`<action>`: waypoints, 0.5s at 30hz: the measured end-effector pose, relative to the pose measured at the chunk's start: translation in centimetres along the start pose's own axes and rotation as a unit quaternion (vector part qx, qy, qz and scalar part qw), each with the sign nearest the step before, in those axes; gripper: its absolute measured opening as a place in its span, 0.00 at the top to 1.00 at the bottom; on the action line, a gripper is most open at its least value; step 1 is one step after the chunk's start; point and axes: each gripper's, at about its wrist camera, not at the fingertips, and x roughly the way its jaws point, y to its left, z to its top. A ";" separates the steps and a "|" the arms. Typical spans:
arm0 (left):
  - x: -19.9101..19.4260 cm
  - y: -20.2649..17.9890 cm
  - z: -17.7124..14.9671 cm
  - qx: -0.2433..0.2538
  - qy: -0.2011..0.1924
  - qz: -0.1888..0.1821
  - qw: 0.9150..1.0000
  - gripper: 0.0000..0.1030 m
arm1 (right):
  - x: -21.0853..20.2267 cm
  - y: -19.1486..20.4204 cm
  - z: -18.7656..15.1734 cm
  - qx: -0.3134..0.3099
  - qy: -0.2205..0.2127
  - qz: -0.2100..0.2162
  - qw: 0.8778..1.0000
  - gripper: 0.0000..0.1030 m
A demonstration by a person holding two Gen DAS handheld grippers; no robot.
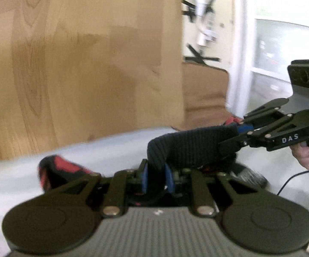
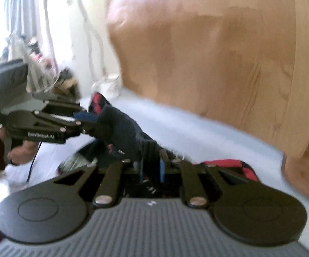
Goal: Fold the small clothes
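Both tools clench one dark ribbed sock [image 1: 188,145]: left tool [image 1: 157,177] at one end, right tool [image 2: 151,169] at the other, above a pale surface [image 1: 111,147]; a red-and-black sock [image 1: 58,169] lies beside, wooden panel [image 1: 79,53] behind.

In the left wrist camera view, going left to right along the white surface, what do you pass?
Red and black garment → left claw shut on the dark ribbed sock → right claw pinching the sock's other end → hand on its handle.
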 end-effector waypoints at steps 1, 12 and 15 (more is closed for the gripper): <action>-0.8 -0.6 -1.4 -0.006 0.007 -0.008 1.000 0.84 | 0.0 1.2 -1.3 -0.001 0.007 -0.001 1.000 0.84; -0.5 -2.0 -7.3 -0.052 0.068 -0.009 0.996 0.80 | -0.8 2.1 -10.4 0.135 0.017 -0.028 0.990 0.77; -3.9 -2.3 -6.2 -0.024 0.026 -0.032 0.999 0.63 | -3.0 2.6 -9.4 0.117 0.006 0.010 0.993 0.60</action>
